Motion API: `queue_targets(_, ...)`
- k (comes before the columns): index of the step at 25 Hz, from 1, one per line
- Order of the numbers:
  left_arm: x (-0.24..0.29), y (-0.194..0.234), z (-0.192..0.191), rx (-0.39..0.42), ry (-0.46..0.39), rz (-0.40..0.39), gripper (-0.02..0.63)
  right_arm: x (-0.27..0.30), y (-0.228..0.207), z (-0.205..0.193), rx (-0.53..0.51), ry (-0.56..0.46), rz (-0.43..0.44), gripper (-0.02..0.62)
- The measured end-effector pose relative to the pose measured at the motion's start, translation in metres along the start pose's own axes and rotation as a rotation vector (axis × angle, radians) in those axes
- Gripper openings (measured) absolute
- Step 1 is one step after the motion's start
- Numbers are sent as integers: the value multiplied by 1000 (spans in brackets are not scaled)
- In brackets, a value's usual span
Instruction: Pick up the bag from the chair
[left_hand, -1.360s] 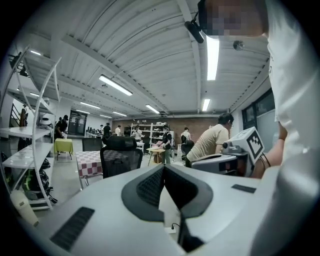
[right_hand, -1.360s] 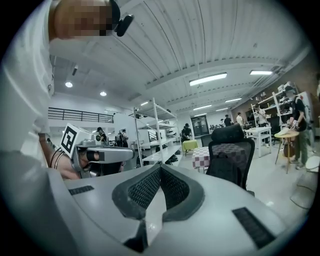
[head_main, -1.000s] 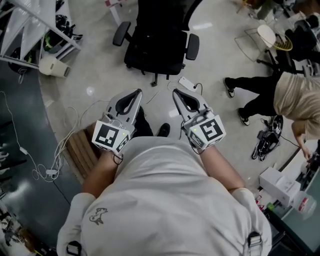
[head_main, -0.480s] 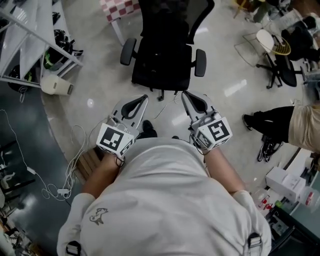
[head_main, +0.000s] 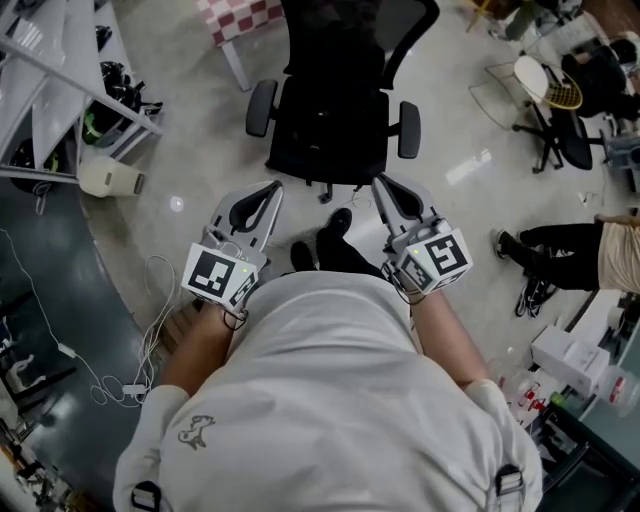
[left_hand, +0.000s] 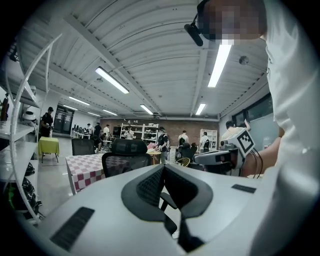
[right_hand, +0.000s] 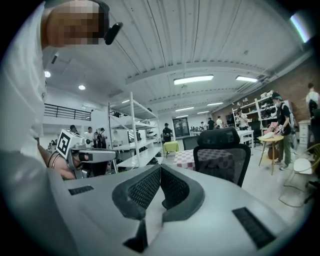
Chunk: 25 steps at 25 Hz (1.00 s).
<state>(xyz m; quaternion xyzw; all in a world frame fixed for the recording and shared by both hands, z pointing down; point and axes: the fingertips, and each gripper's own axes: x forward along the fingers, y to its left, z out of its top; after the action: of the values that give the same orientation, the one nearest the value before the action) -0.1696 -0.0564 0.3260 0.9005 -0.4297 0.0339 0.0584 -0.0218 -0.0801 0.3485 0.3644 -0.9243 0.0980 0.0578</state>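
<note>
A black office chair (head_main: 335, 120) stands on the pale floor just ahead of me, its back on the far side. The seat is all dark, and I cannot make out a bag on it as a separate shape. My left gripper (head_main: 272, 188) is held out short of the chair's near left corner, jaws together and empty. My right gripper (head_main: 381, 184) is level with it near the right armrest (head_main: 409, 130), also shut and empty. The chair (left_hand: 127, 152) stands beyond the left gripper (left_hand: 163, 167), and the right gripper (right_hand: 159, 167) also faces the chair (right_hand: 223, 156).
A checkered table (head_main: 236, 16) stands behind the chair. White shelving (head_main: 60, 70) and a white bin (head_main: 110, 176) are at the left, and cables (head_main: 150, 300) lie on the floor. Another person's legs (head_main: 560, 245) and a black stool (head_main: 565, 120) are at the right.
I have walked closer to the chair, which now sits lower in the head view. The other person at the right has moved off toward the edge. Both grippers stay shut.
</note>
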Motion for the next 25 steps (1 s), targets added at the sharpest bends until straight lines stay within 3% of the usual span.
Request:
queue_targets(14, 46, 50, -3, -14, 34, 66, 11, 56, -58, 14, -12, 2, 41, 31)
queue_targets(21, 114, 63, 1, -31, 33, 39, 11, 69, -123, 24, -7, 6, 33, 31)
queue_targets(25, 151, 72, 7, -31, 36, 72, 12, 70, -166, 34, 5, -5, 34, 32)
